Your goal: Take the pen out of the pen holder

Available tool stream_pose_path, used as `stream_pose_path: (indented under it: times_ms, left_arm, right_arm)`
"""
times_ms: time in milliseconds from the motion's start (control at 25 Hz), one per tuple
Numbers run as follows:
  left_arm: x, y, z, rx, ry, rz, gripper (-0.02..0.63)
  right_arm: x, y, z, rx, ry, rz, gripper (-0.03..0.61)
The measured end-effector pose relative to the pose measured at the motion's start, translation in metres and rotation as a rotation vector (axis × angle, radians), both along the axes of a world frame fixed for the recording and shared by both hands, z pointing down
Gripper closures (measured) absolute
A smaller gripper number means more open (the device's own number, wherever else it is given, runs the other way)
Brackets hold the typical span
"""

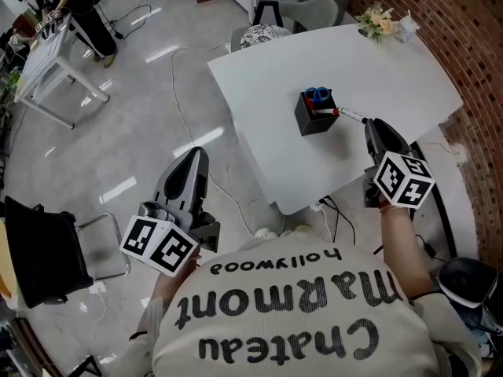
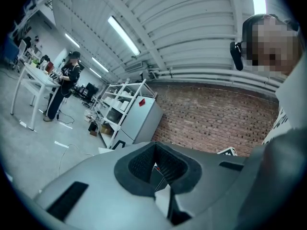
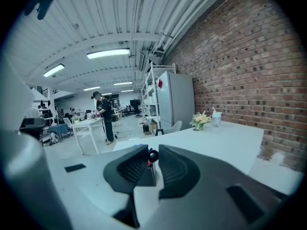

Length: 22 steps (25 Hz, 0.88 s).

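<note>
A black square pen holder [image 1: 315,117] with blue items in it stands on the white table [image 1: 267,108]. A white pen [image 1: 349,115] with a red band slants from the holder's right rim towards my right gripper [image 1: 369,126], which is shut on the pen's near end. In the right gripper view the pen's dark, red-banded end [image 3: 152,155] shows pinched between the pads of the right gripper [image 3: 152,166], with the holder [image 3: 146,175] just behind. My left gripper [image 1: 198,154] hangs over the floor left of the table, jaws together and holding nothing; in its own view the left gripper [image 2: 154,170] points at the brick wall.
A small bunch of flowers [image 1: 376,20] and a cup [image 1: 406,27] sit at the table's far right corner. A chair [image 1: 264,33] stands behind the table and cables [image 1: 179,93] cross the floor. A brick wall [image 1: 471,45] runs along the right. A black chair [image 1: 39,254] is at the near left.
</note>
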<state>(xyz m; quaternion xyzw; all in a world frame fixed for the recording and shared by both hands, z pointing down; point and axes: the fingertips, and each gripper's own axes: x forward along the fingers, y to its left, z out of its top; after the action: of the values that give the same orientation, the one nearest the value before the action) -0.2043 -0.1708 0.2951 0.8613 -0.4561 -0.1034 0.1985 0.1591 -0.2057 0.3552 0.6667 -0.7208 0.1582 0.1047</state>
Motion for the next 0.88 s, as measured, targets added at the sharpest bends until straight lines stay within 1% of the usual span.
stream_pose_path:
  times_ms: [200,400,680,880]
  left_arm:
    - [0.014,0.000,0.004,-0.012,-0.002,0.010,0.612]
    - [0.043,-0.001,0.006,-0.020,0.000,0.026,0.612]
    - [0.097,-0.003,0.013,-0.044,-0.013,0.040,0.612]
    - [0.115,-0.004,0.019,-0.058,-0.029,0.021,0.612]
  right_arm:
    - [0.002,0.004,-0.005,0.014,-0.021,-0.021,0.508]
    - [0.008,0.011,-0.003,0.001,-0.045,-0.059,0.508]
    - [0.012,0.024,0.003,-0.037,-0.093,-0.170,0.508]
    - [-0.003,0.027,-0.004,-0.031,-0.083,-0.295,0.508]
